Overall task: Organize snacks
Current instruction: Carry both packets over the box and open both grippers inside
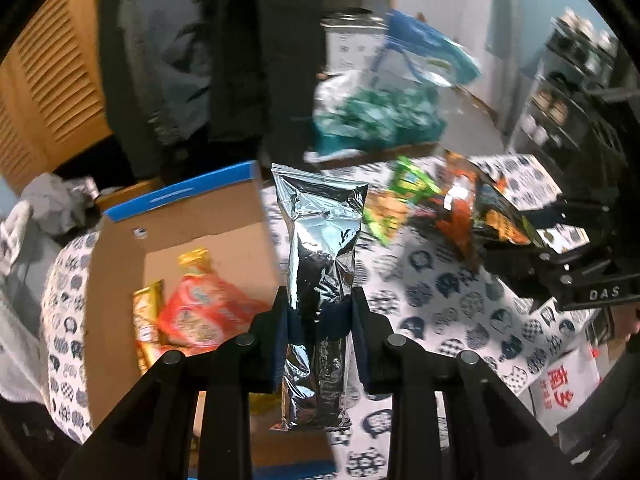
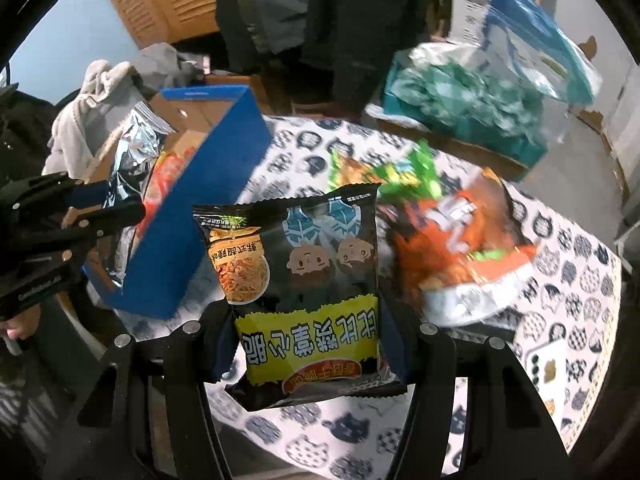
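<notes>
Over on the left, an open brown cardboard box with blue outer walls (image 2: 188, 216) sits on the white tablecloth printed with dark blue cat heads (image 2: 568, 280). Inside it lie a red-orange snack packet (image 1: 204, 312) and a gold-wrapped packet (image 1: 146, 316) just beside it, both blurred.

Next, the left gripper (image 1: 320, 320), black with blue pads, is clamped tight on a tall, narrow, shiny silver foil pouch (image 1: 320, 248). The pouch stands upright between the jaws, held clear of the cloth, right at the box's near wall. In the right wrist's view that same pouch hangs over the box edge.

Now the middle: the right gripper (image 2: 308, 340) holds a black snack bag with a yellow band and two cartoon faces (image 2: 308, 280). The jaws stand half apart and press on the bag's two sides. The bag is raised off the table, its print upside down toward the camera.

Further right, on the cloth, a green crinkly packet (image 2: 404, 168) lies touching an orange and black chip bag (image 2: 460, 248); both are smeared by blur.

Beyond the table's far right edge, a heap of teal-green wrapped items in clear plastic (image 2: 460, 100) rests on a cardboard tray. A person's fingers (image 2: 18, 326) show at the far left edge.
</notes>
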The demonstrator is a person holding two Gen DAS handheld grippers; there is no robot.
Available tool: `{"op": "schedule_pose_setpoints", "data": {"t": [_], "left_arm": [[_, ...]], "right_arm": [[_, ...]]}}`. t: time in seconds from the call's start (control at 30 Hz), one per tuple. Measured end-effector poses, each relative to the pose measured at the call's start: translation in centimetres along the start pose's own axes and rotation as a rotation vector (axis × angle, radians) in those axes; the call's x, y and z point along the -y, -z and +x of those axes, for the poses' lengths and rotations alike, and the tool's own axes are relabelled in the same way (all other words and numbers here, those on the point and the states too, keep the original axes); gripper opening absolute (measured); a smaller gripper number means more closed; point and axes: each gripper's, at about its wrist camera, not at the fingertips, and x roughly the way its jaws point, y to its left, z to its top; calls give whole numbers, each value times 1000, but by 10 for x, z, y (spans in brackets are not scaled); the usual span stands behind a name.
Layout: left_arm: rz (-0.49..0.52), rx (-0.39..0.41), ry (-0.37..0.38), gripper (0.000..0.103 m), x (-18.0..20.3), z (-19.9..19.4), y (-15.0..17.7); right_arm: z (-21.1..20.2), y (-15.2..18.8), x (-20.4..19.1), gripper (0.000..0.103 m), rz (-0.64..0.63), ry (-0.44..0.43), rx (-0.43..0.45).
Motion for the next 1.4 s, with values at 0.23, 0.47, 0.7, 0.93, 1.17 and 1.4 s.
{"op": "schedule_pose_setpoints", "data": {"t": [0.23, 0.47, 0.7, 0.93, 1.17, 1.4], "left_arm": [[-112, -8, -66, 28, -57, 5, 7], [-241, -69, -91, 28, -103, 23, 24], [-320, -161, -105, 28, -130, 52, 45], [-395, -234, -85, 28, -146, 74, 58], [-420, -227, -112, 53, -153, 68, 56], [-434, -136, -140, 69, -158, 30, 50]], "right_arm": [[10, -36, -33, 60, -51, -34, 16], [26, -64, -68, 60, -97, -72, 10], [44, -80, -99, 60, -135, -111, -18], [61, -92, -122, 60, -154, -134, -45], [84, -102, -143, 60, -171, -147, -87], [113, -122, -165, 60, -189, -161, -126]]}}
